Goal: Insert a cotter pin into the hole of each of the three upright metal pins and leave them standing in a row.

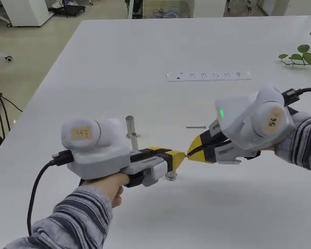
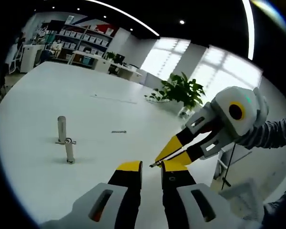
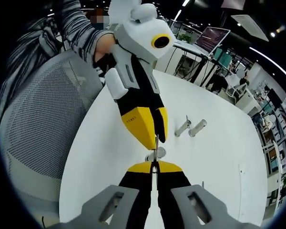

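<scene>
Now the right tongs (image 3: 154,165) are pinching a thin cotter pin (image 3: 155,146). It is pointing at a metal pin (image 1: 171,176) standing just under the left tongs (image 1: 179,156). I cannot tell if those are gripping.

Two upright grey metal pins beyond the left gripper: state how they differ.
The nearer grey metal pin carries a thin cotter pin crosswise near its top; the farther grey metal pin looks bare. The nearer pin stands closer to the left gripper; the farther one stands beyond it. Both stand upright on the white table.
</scene>
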`<state>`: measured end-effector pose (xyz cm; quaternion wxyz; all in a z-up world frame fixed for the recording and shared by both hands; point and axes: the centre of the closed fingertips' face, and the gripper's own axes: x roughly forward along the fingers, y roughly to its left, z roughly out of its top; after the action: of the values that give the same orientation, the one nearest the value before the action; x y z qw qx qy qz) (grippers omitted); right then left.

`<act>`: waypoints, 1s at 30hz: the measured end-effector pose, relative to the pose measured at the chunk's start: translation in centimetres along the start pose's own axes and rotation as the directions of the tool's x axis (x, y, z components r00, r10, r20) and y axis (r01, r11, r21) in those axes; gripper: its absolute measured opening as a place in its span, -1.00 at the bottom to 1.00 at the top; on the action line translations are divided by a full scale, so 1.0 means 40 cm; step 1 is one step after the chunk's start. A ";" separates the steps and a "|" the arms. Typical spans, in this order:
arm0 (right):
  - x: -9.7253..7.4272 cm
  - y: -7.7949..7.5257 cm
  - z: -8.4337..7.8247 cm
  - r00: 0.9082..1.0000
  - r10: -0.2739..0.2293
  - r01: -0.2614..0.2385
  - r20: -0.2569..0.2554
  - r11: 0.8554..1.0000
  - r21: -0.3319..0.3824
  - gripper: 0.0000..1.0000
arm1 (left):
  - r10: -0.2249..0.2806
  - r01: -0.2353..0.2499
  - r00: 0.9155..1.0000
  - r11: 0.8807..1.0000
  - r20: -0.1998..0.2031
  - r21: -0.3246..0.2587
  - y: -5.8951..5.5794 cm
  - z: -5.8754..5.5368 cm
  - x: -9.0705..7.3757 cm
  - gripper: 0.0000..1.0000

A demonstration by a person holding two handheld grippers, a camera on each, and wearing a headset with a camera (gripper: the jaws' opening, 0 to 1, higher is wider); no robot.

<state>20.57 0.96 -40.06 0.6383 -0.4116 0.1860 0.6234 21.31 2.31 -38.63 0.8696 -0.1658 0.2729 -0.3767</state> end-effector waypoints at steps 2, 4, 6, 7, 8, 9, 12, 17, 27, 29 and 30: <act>-0.002 0.000 0.002 1.000 -0.002 0.002 0.004 1.000 0.002 -1.00 | 0.002 -0.002 1.000 1.000 0.008 -0.016 0.001 0.002 -0.001 -0.82; -0.004 -0.002 0.004 1.000 -0.011 0.011 0.013 1.000 0.007 -1.00 | -0.006 0.007 1.000 1.000 0.008 -0.028 -0.001 0.001 -0.001 -0.86; -0.006 -0.002 0.006 1.000 -0.013 0.013 0.019 1.000 0.012 -1.00 | -0.008 0.008 1.000 1.000 0.005 -0.029 -0.002 0.000 -0.001 -0.87; -0.007 -0.004 0.008 1.000 -0.019 0.019 0.023 1.000 0.013 -1.00 | -0.014 0.014 1.000 0.999 -0.003 -0.037 -0.004 -0.004 0.000 -0.89; -0.007 -0.004 0.008 1.000 -0.018 0.018 0.025 1.000 0.014 -1.00 | -0.015 0.015 1.000 0.999 -0.003 -0.040 -0.004 -0.004 0.001 -0.90; -0.007 -0.002 0.010 0.999 -0.017 0.016 0.027 1.000 0.017 -1.00 | -0.017 0.017 1.000 0.999 0.001 -0.045 -0.005 -0.004 0.001 -0.92; -0.005 0.000 0.012 0.999 -0.017 0.017 0.029 1.000 0.014 -1.00 | -0.015 0.017 1.000 0.998 0.019 -0.061 -0.006 0.002 0.000 -0.95; -0.003 0.003 0.019 0.999 -0.021 0.020 0.034 1.000 0.010 -1.00 | -0.030 0.031 0.999 0.997 0.012 -0.075 -0.008 0.001 -0.001 -0.99; -0.001 0.008 0.019 0.999 -0.022 0.021 0.034 1.000 0.007 -1.00 | -0.057 0.057 0.998 0.998 -0.004 -0.014 -0.017 -0.004 -0.001 -1.00; -0.001 0.008 0.020 0.999 -0.025 0.024 0.033 1.000 0.005 -1.00 | -0.059 0.059 0.998 0.998 -0.003 -0.006 -0.019 -0.005 -0.002 -1.00; 0.000 0.008 0.020 0.999 -0.025 0.025 0.033 1.000 0.007 -1.00 | -0.059 0.059 0.998 0.998 -0.004 0.000 -0.019 -0.005 -0.002 -1.00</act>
<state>20.03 1.53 -39.68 0.6502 -0.4014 0.1721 0.6217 20.71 1.87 -38.40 0.8576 -0.1732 0.2694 -0.4024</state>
